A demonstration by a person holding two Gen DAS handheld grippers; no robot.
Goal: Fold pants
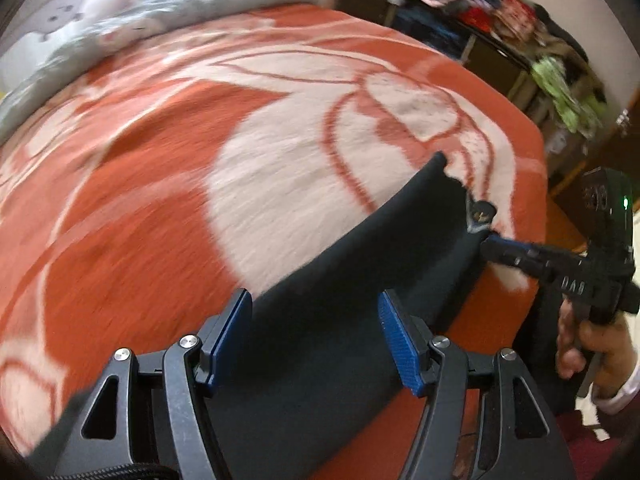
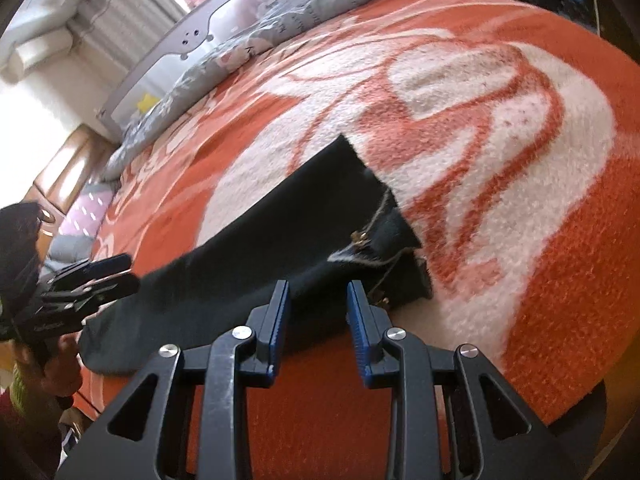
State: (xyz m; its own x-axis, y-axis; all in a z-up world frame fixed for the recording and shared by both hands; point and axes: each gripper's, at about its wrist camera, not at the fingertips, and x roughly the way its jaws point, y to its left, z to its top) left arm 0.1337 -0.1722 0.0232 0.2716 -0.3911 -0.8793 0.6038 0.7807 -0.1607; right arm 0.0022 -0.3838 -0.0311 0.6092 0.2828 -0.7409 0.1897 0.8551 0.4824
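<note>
Black smooth pants point(image 2: 256, 256) on fuzzy blanket point(image 2: 500, 128)

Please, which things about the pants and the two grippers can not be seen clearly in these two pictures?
- Pants, left wrist view: near end hidden under the left gripper.
- Right gripper, right wrist view: whether its pads pinch the cloth, unclear.
- Small metal piece at the waist: too small to identify.
- Blanket, left wrist view: motion-blurred.

Bed, as we find it
We list pants point(image 2: 280, 248) on the blanket point(image 2: 500, 160) near its front edge; quilt point(image 2: 248, 52) lies behind.
</note>
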